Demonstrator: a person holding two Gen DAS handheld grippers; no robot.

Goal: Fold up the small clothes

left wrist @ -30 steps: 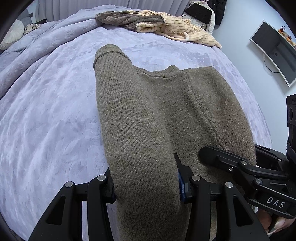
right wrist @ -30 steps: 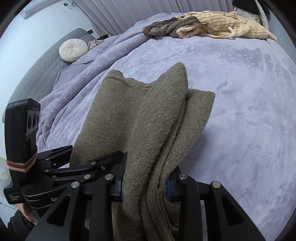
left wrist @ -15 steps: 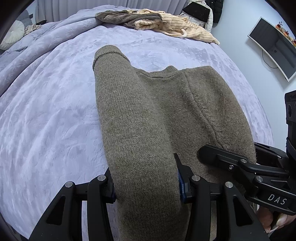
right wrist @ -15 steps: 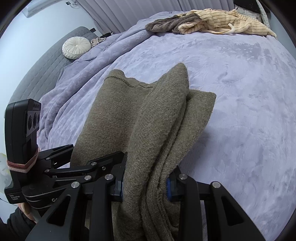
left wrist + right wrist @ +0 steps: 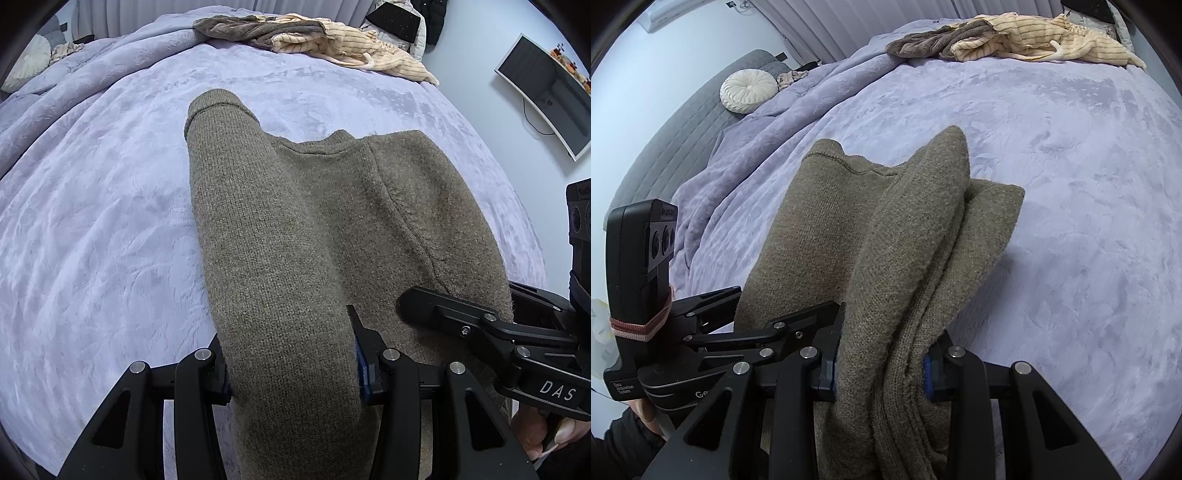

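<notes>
An olive-brown knit sweater (image 5: pixel 332 229) lies partly folded on the lavender bed cover, sleeve and collar pointing away from me. My left gripper (image 5: pixel 291 373) is shut on its near left edge, with the sleeve bulging over the jaws. My right gripper (image 5: pixel 881 369) is shut on the bunched layers of the sweater (image 5: pixel 886 236) at the near right edge. The right gripper also shows in the left wrist view (image 5: pixel 480 328), close beside the left one. The left gripper also shows in the right wrist view (image 5: pixel 713 332).
A pile of other clothes, brown and cream striped (image 5: pixel 314 40), lies at the far end of the bed; it also shows in the right wrist view (image 5: pixel 1015 40). A round white cushion (image 5: pixel 748 90) sits at the far left. A monitor (image 5: pixel 546 92) hangs on the right wall.
Both grippers keep their hold on the sweater and have drawn slightly back and up, so the bed looks a little farther. The sweater's shape is unchanged.
</notes>
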